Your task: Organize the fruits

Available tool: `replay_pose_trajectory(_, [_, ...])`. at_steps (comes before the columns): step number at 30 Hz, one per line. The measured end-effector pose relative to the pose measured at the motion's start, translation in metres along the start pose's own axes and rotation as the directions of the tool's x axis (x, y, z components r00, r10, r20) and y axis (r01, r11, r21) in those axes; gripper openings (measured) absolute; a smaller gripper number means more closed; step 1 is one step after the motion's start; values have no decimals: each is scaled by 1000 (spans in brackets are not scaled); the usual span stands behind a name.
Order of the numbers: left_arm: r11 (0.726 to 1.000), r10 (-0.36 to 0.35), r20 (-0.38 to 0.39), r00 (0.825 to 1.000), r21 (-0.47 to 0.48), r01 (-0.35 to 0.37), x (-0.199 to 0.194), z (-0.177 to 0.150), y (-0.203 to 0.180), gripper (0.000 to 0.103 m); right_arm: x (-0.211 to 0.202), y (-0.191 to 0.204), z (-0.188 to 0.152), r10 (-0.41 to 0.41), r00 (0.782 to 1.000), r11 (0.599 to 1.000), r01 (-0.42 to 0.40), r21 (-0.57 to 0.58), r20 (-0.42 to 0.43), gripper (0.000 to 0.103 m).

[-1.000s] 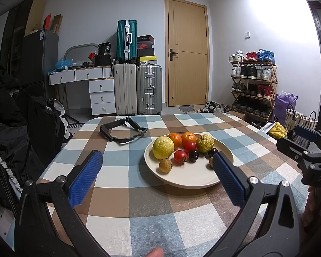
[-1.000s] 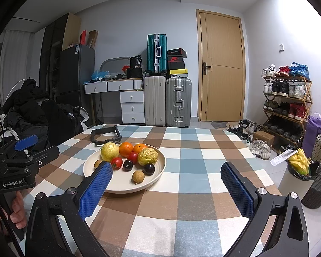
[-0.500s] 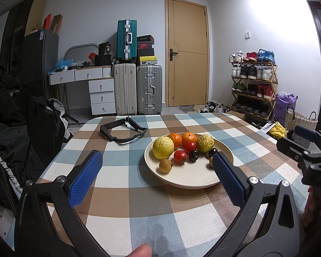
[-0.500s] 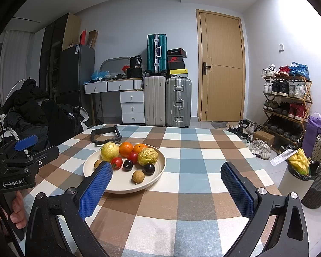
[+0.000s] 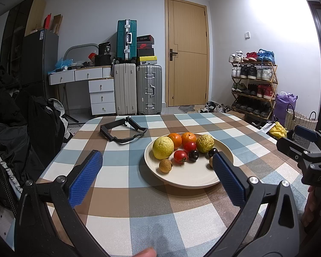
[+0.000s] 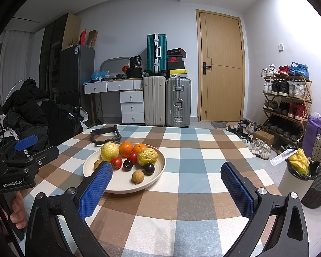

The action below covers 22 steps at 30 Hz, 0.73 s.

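A cream plate point(image 5: 188, 176) point(image 6: 117, 184) sits on the checked tablecloth and holds a yellow citrus point(image 5: 163, 147) point(image 6: 109, 151), two oranges point(image 5: 175, 139) point(image 6: 125, 149), a wrinkled yellow-green fruit point(image 5: 205, 143) point(image 6: 147, 156), two red tomatoes point(image 5: 180, 156) point(image 6: 116, 162), dark plums point(image 5: 193, 155) point(image 6: 149, 169) and small brown longans point(image 5: 165, 165) point(image 6: 138, 176). My left gripper point(image 5: 157, 167) hovers open just short of the plate. My right gripper point(image 6: 167, 175) is open too, with the plate by its left finger.
A black folded frame point(image 5: 123, 131) point(image 6: 105, 136) lies on the table behind the plate. Beyond the table stand suitcases point(image 5: 137, 92), a white drawer desk point(image 6: 126, 100), a door and a shoe rack point(image 6: 286, 105). A bin with yellow waste point(image 6: 310, 180) stands off the table's right side.
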<state>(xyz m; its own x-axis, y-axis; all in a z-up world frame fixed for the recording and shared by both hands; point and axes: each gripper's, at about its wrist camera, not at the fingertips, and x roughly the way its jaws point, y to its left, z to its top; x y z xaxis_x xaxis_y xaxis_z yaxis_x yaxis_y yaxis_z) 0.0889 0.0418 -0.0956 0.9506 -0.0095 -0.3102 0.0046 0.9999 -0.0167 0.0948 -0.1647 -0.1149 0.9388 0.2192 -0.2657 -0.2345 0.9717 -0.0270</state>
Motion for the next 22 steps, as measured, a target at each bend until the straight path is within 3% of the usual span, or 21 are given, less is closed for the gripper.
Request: replay_pose_trajectory(22, [1000, 0, 0, 1000, 0, 0, 0, 0, 0, 103, 0, 0, 0, 0, 1000, 1000, 0, 0, 0, 103])
